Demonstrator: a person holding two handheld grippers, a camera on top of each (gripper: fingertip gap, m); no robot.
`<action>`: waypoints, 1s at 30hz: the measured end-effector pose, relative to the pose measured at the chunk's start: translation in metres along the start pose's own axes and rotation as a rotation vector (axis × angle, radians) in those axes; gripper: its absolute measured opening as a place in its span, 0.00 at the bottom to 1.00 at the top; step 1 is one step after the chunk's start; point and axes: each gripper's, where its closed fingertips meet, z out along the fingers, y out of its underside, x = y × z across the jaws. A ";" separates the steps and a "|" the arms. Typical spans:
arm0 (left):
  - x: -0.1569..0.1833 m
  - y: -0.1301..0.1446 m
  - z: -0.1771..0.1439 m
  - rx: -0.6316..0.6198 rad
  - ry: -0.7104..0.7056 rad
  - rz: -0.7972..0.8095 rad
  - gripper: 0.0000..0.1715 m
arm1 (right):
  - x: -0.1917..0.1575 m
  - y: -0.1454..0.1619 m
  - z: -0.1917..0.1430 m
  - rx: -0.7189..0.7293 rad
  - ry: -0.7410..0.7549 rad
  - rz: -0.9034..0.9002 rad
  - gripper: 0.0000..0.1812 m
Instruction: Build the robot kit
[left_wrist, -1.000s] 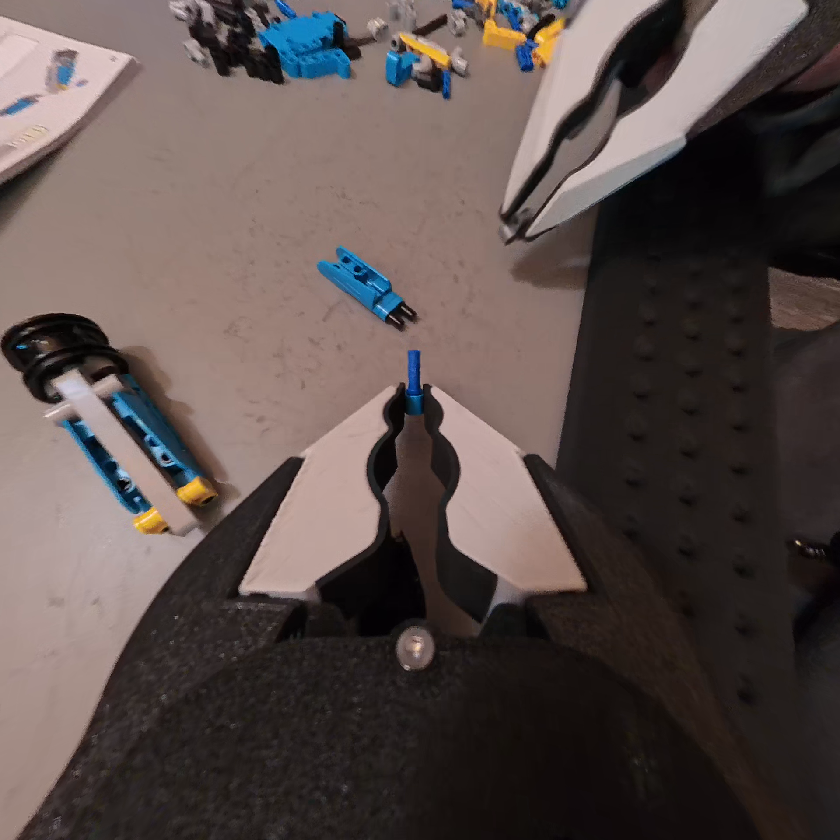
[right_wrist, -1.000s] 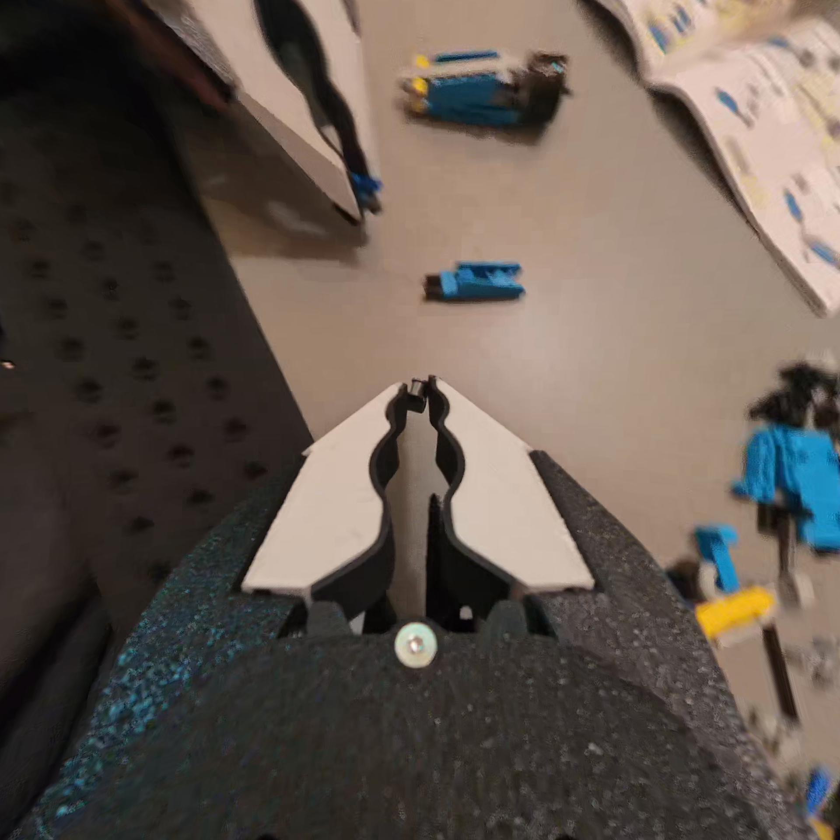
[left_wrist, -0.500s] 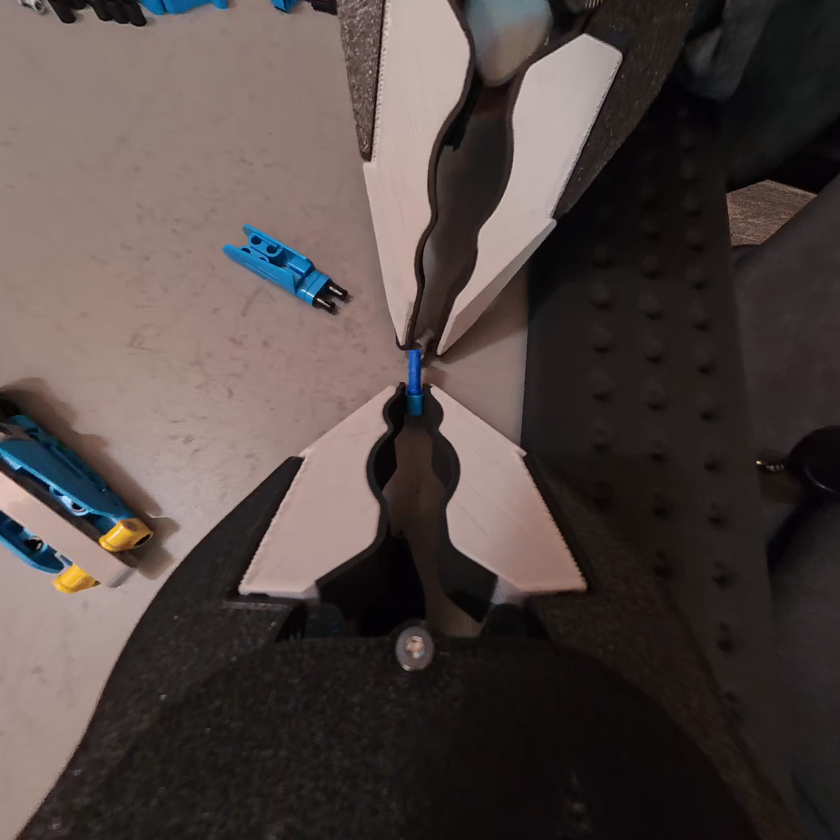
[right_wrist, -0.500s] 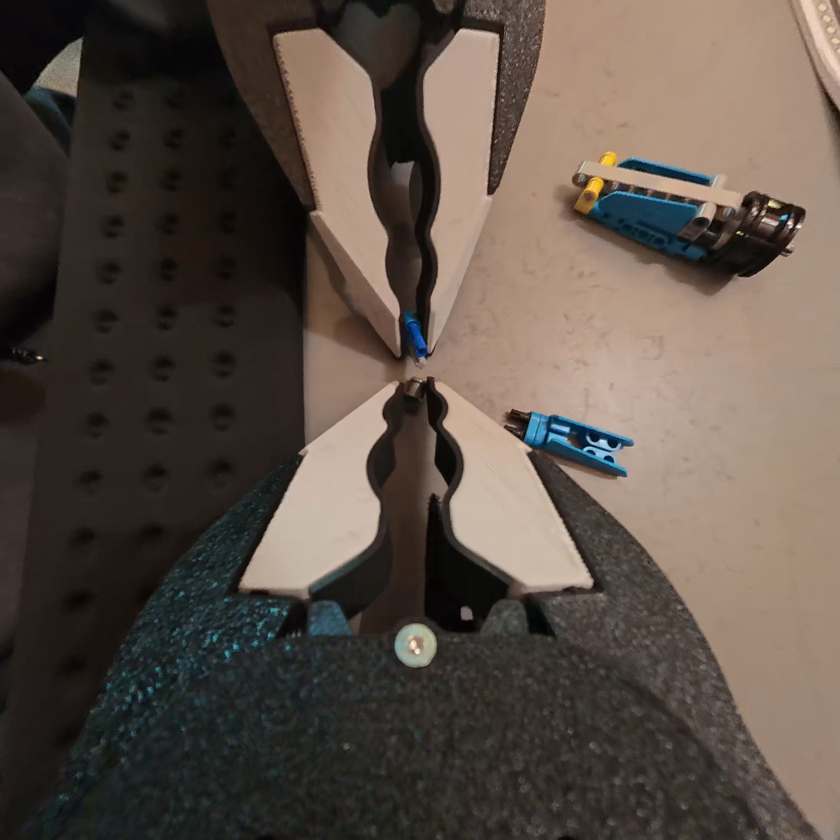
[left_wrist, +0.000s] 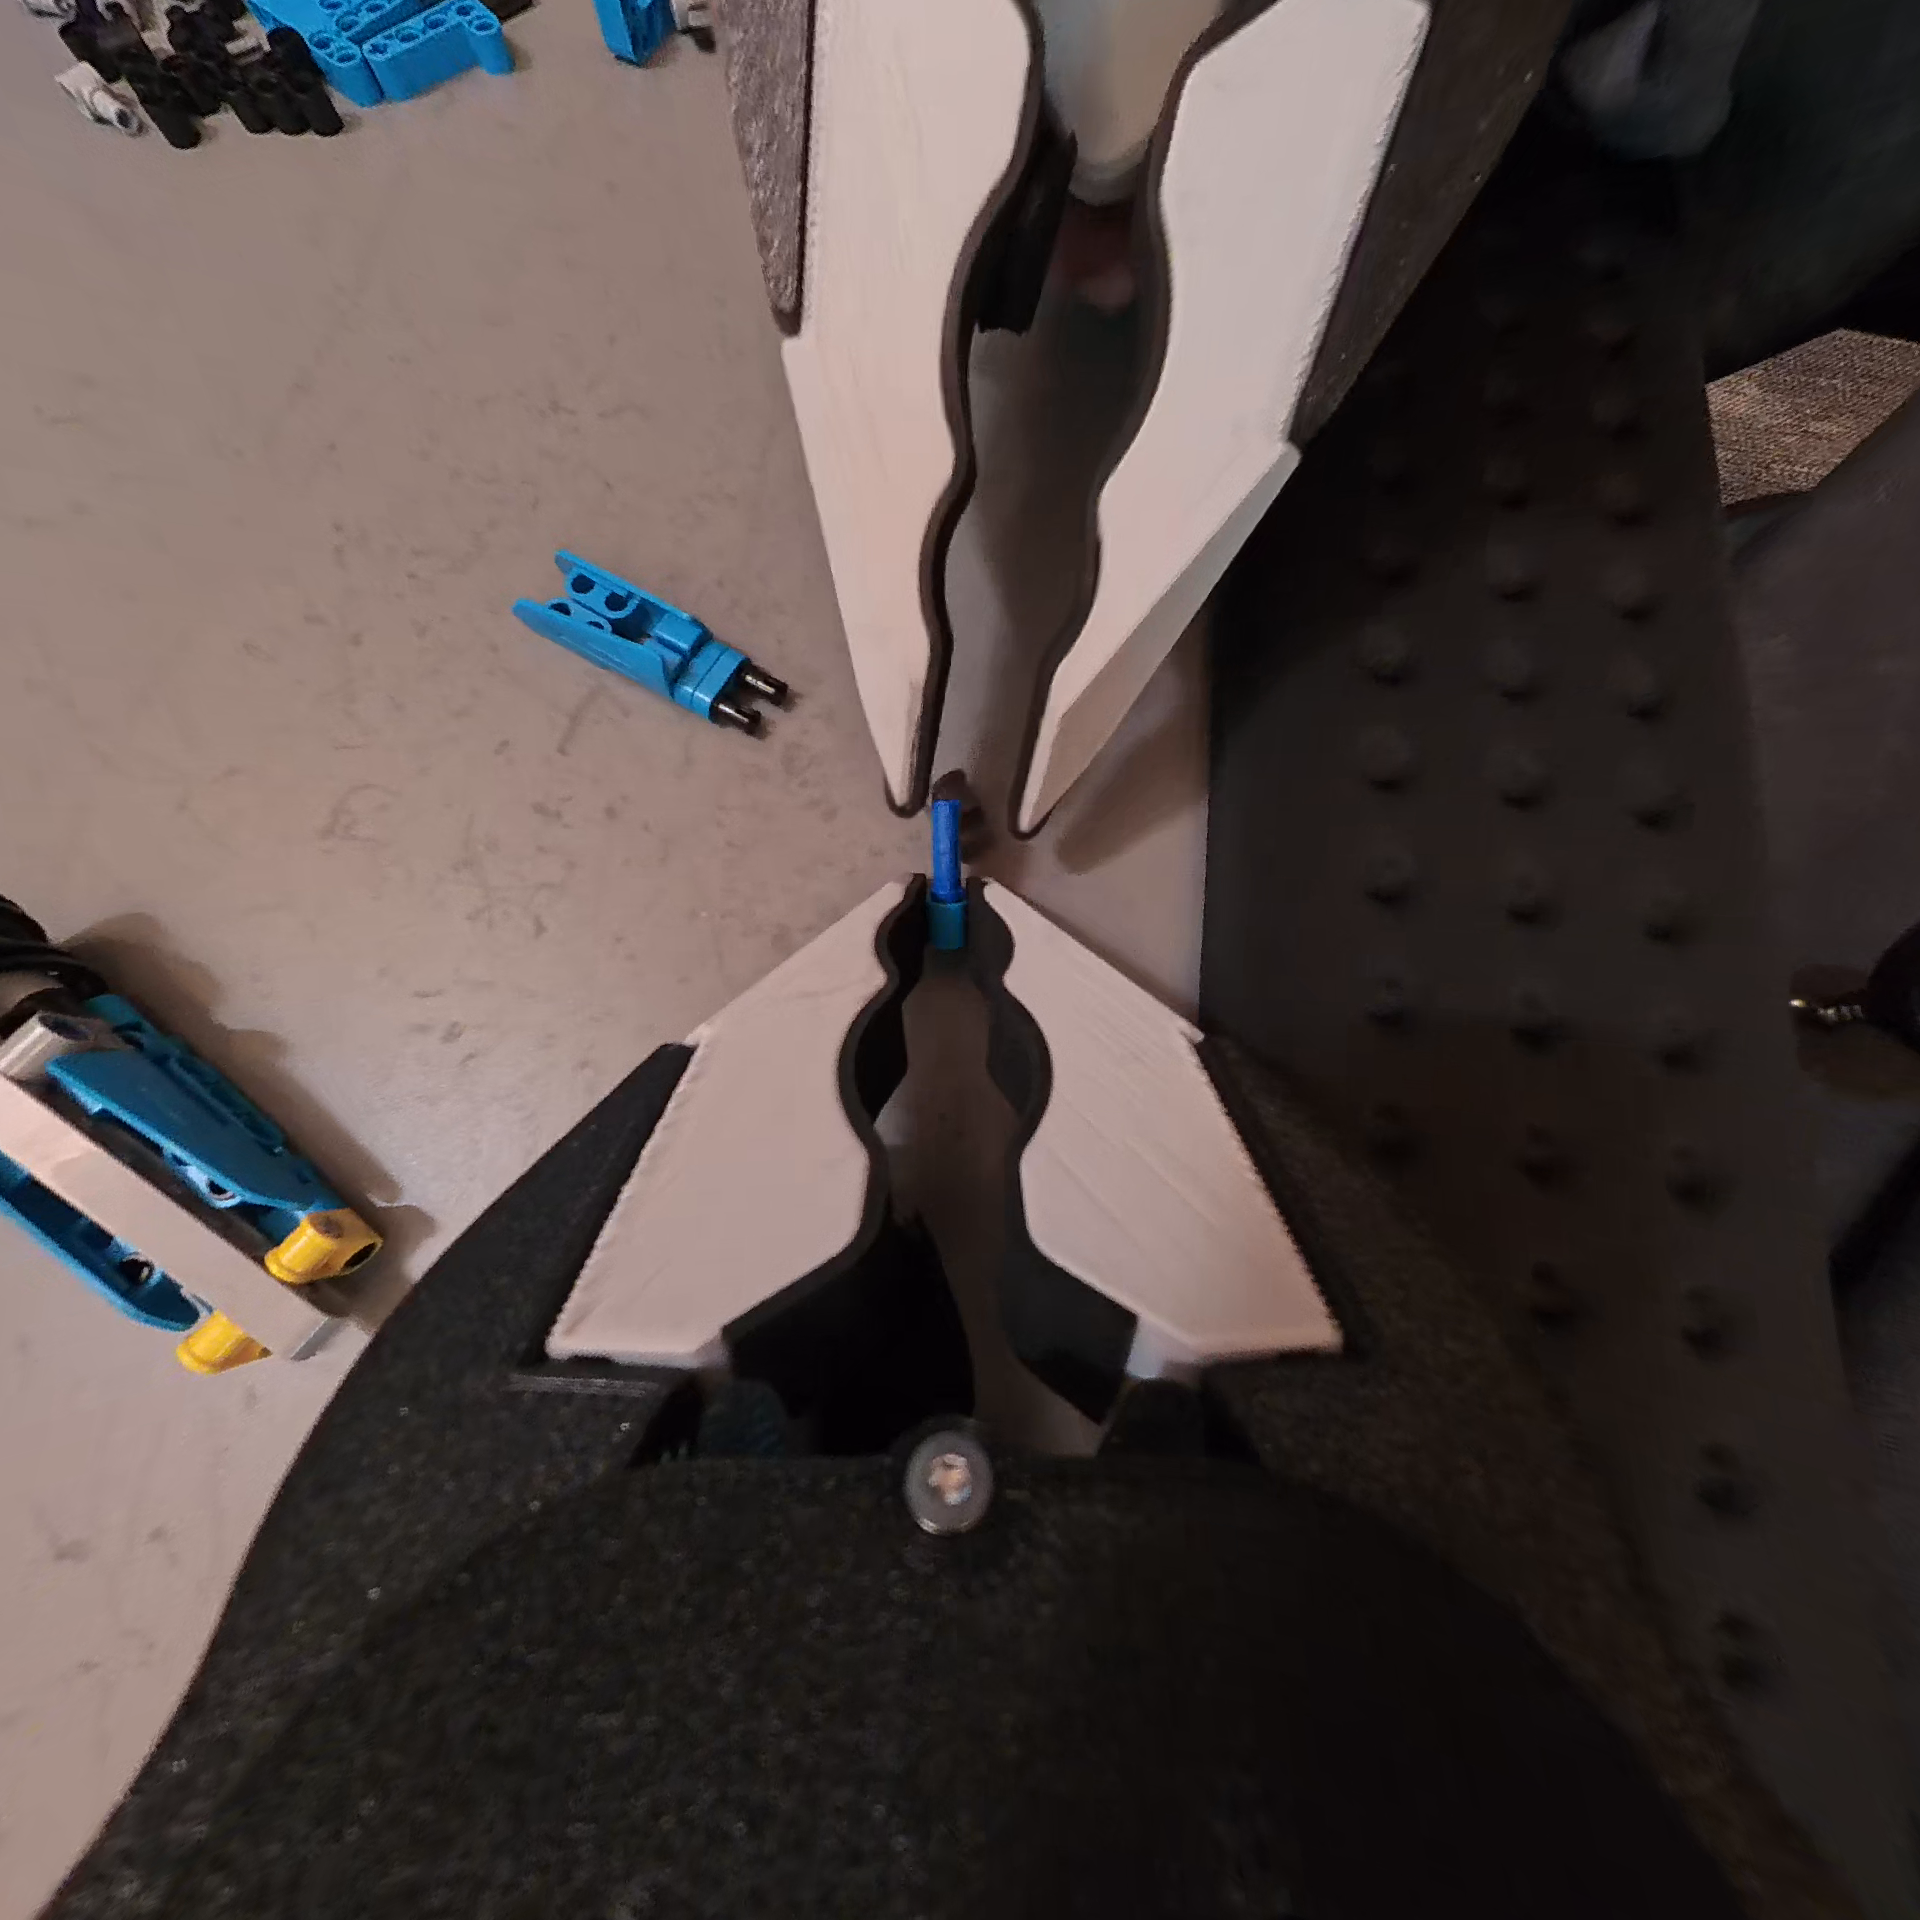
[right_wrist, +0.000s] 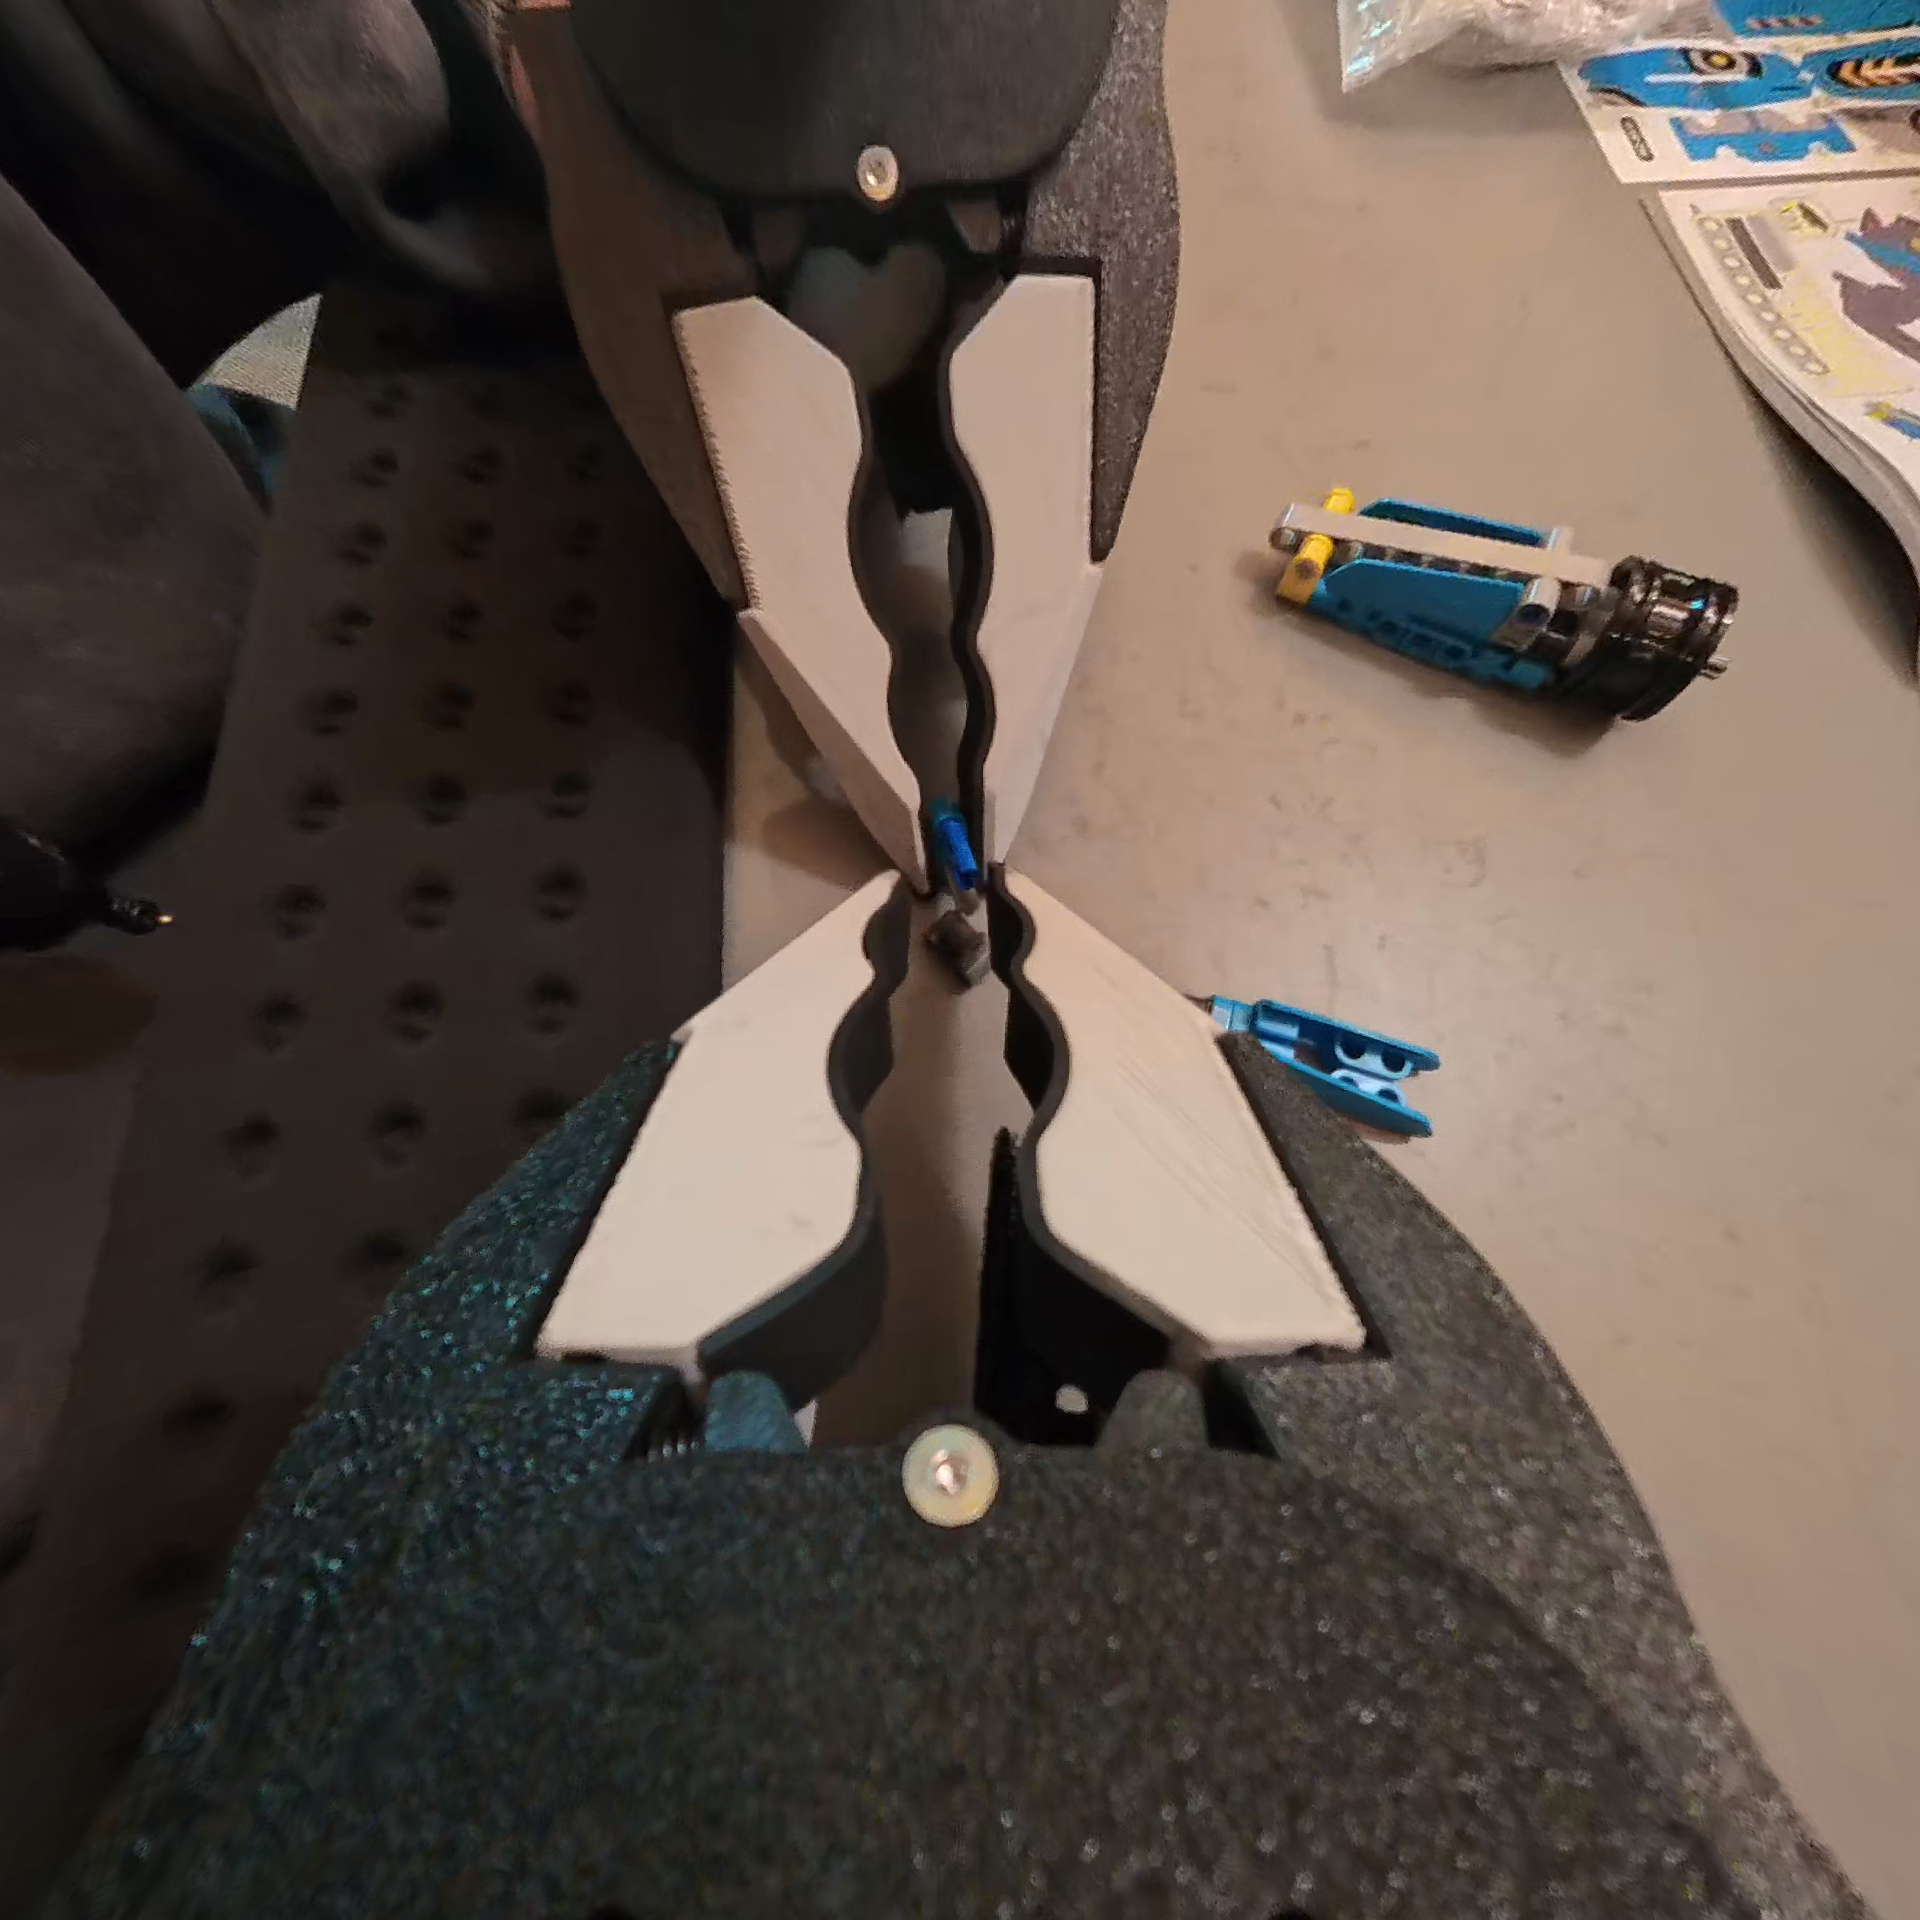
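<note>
Blue-grey assembly (left_wrist: 156, 1174) cut by left edge; booklet (right_wrist: 1808, 343) cropped at right edge.

- A grey, scuffed tabletop (left_wrist: 312, 416) fills ten o'clock in the left wrist view.
- A dark studded mat (left_wrist: 1507, 831) runs along three o'clock.
- Soft, warm light.

Each hand-held gripper has a black body of grainy, foam-like texture, the left hand-held gripper (left_wrist: 948, 894) plain black and the right hand-held gripper (right_wrist: 951, 904) flecked with a blue-green glint. Two pale, off-white wedge-shaped fingers (left_wrist: 748, 1174) taper forward to a point, their inner edges lined with black, wavy-contoured pads. A silver screw (right_wrist: 950, 1476) sits at the centre behind the fingers of each body.
</note>
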 end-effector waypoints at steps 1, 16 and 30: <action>0.000 0.000 0.000 0.000 -0.001 0.006 0.04 | 0.000 0.001 0.002 -0.007 -0.004 -0.001 0.08; 0.006 -0.052 -0.045 0.379 0.148 -0.146 0.04 | 0.002 -0.042 -0.035 0.318 -0.229 0.294 0.02; 0.006 -0.056 -0.074 0.461 0.167 -0.226 0.04 | 0.000 -0.030 -0.047 0.290 -0.179 0.112 0.11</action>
